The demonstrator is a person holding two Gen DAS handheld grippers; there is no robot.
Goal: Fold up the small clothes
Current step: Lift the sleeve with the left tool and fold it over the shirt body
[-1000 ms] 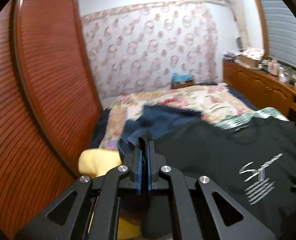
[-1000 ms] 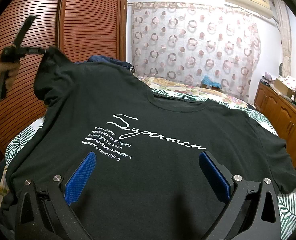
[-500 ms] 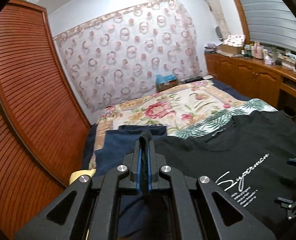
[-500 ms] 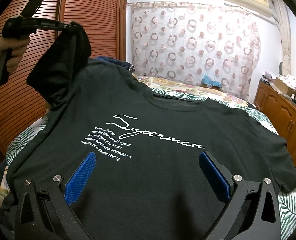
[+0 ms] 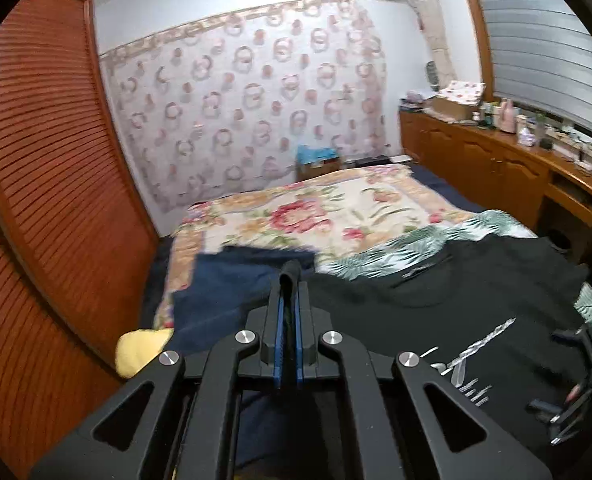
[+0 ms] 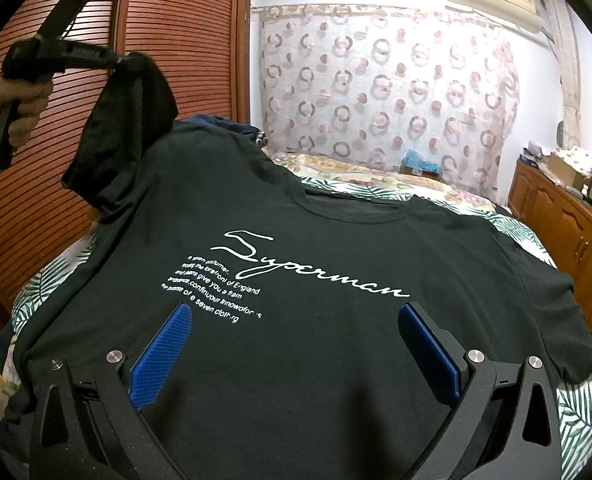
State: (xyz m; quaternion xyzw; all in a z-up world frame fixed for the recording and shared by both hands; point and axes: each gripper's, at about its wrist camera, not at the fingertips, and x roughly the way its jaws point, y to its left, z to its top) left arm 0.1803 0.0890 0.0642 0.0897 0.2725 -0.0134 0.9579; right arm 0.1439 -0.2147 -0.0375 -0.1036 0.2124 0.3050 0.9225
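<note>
Left gripper (image 6: 122,60) fingers clamp black T-shirt (image 6: 316,240) sleeve, lifted; right gripper (image 6: 294,344) fingers wide

**Black tee, blue pads, flowers everywhere**

The T-shirt (image 6: 336,360) is showing black with white script lettering. Blue pads (image 6: 162,354) are lining the black right gripper (image 6: 294,350). A leaf-print sheet (image 6: 516,232) is peeking out green and white, the floral quilt (image 5: 336,208) glowing pink, the curtain (image 6: 376,80) wearing rings, and something yellow (image 5: 140,350), perhaps a cushion.

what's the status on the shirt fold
Left gripper shut on shirt sleeve, lifted. Right gripper open over the hem. Nothing in the way.
</note>
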